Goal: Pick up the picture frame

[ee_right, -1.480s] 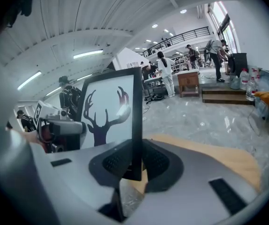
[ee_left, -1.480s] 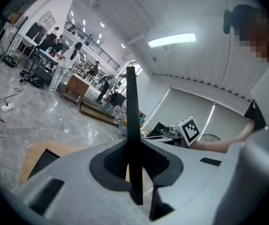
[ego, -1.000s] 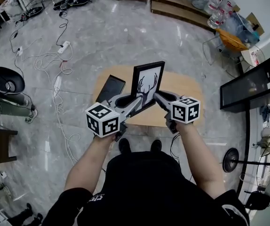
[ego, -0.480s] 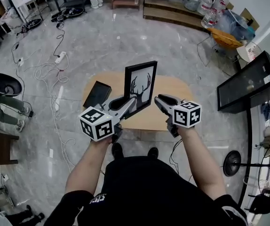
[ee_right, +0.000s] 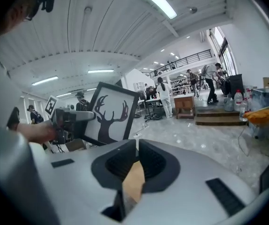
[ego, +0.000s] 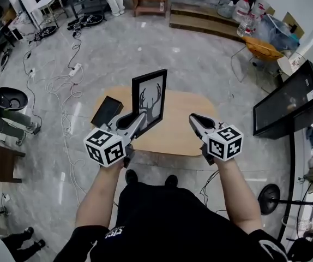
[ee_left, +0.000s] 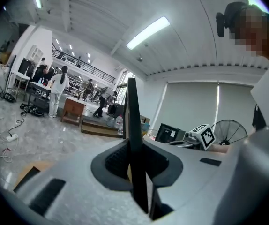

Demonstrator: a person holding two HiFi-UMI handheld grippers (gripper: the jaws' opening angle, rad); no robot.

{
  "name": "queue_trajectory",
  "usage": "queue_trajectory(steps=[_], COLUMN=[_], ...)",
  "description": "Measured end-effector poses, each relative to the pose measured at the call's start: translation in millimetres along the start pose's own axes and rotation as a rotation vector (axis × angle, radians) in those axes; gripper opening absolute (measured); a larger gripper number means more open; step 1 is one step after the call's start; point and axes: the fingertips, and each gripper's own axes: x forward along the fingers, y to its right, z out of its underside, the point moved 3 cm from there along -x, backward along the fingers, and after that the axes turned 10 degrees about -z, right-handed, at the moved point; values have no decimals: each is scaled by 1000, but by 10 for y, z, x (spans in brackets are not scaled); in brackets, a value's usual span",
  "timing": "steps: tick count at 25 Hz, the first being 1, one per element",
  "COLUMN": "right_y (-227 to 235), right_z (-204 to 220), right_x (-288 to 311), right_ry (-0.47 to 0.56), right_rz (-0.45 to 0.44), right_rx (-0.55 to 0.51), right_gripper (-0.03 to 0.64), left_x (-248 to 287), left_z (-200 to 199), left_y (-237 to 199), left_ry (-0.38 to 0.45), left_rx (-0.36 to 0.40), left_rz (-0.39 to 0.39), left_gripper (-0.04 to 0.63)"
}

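Left claw point(ego: 137, 121) is pinching the frame point(ego: 149, 99) by its lower edge, with the pads pressing on the black moulding. It is holding the frame upright, the antler print facing toward the person. Right claw point(ego: 194, 118) is hanging off to the right, apart from the frame. Its jaws have just been closing and are standing all but together, with nothing between them. Beyond the claws, the frame is looking lifted clear of the desk point(ego: 185, 131), but its bottom corner is sitting behind the left claw, so that is a judgement. A black slab point(ego: 106, 111) is lying at the desk's left end. The pick-up is looking essentially done, and what is remaining is keeping the one-claw hold steady so the frame is not tipping.
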Motion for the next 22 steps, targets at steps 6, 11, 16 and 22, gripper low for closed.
queue_trajectory(steps=[6,11,16,22], right_y=[-40,-82,-494,-491], right_z=[-229,-439,-873,-956], right_x=[-213,-209,333,163], right_ry=[45,83,114,231], right_rz=[51,66,88,111], right_rx=[-82,-84,-115,-198], right_gripper=[6,5,5,5], left_x=[-109,-201,-589,-619], left_z=[-137,-285,-701,-672], left_y=[-49,-181,-848,-847], left_ry=[13,32,62,100], left_rx=[94,128,132,182], left_rz=[-75,-87,-90,-125], left_gripper=[55,55,55,55])
